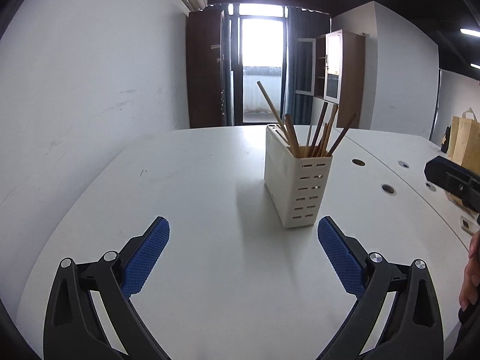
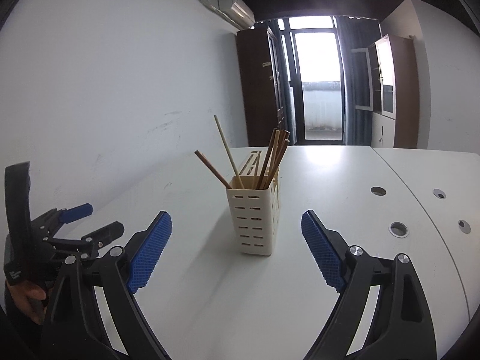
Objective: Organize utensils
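Note:
A cream slotted utensil holder (image 1: 297, 186) stands upright on the white table (image 1: 195, 186), with several wooden chopsticks (image 1: 318, 132) leaning in it. My left gripper (image 1: 243, 228) is open and empty, a short way in front of the holder. In the right wrist view the holder (image 2: 255, 219) with its chopsticks (image 2: 270, 156) stands between and just beyond my open, empty right gripper (image 2: 237, 225). The left gripper (image 2: 90, 219) also shows at the left of that view, open.
A white wall (image 1: 90, 90) runs along the table's left side. Round cable holes (image 2: 399, 229) dot the table on the right. A brown paper bag (image 1: 465, 141) stands at the far right. Cabinets and a glass door (image 1: 261, 69) are at the back.

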Demonstrator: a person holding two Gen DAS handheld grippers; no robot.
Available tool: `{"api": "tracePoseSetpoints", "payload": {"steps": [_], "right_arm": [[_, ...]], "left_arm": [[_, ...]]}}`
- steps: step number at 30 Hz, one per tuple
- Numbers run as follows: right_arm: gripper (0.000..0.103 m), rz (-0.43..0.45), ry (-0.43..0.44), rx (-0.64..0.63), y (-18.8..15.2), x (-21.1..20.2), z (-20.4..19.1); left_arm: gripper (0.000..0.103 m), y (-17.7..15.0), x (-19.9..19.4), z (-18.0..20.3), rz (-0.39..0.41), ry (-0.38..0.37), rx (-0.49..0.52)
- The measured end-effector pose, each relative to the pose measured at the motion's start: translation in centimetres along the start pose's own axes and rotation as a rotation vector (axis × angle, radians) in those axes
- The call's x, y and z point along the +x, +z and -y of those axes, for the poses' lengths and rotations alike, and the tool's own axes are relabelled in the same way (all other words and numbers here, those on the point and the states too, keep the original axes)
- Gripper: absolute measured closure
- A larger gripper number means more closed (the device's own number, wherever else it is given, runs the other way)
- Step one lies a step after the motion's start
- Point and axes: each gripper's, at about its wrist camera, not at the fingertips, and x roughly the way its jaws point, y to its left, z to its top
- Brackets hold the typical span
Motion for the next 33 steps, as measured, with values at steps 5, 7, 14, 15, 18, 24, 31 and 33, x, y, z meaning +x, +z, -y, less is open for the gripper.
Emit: {"api": "tracePoseSetpoints", "payload": {"steps": [5,7,14,15,18,24,31,33], "right_arm": [[0.014,0.007,-0.020,0.025,-1.0,-1.6,-0.8],[0.014,0.006,-0.031,0.034,-1.6,-2.1,-1.2],[0.014,0.005,-0.048,0.018,-2.3,-3.0,-2.3],[0.014,0.003,-0.043,0.013,-2.4,-3.1,-2.4],[0.014,-0.007,-0.038,-0.009,-2.6,-3.2,-2.7],[0.013,-0.006,-0.038,-0.012,-2.4,-3.2,-1.8],[0.013,-0.017,-0.037,-0.014,-2.9,-3.0,-0.5],[0.013,-0.015,-0.038,-0.018,-3.2,-3.1,-0.1]], "left_arm": [[0.006,-1.9,-1.8,-0.3,-0.022,-0.003,0.007],[0.006,-2.4,-2.6,-0.3,-0.020,-0.006,0.010],[0.006,-3.4,-5.2,0.0,0.004,-0.019,0.041],[0.006,-3.4,-5.4,0.0,0.005,-0.017,0.044],[0.006,-3.3,-5.7,0.4,0.005,-0.003,0.050],[0.006,-3.0,-5.4,1.6,0.002,0.003,0.064],[0.006,-2.4,-3.8,2.9,-0.026,-0.003,0.068],[0.006,-2.2,-3.2,3.0,-0.035,-0.003,0.056]]}}
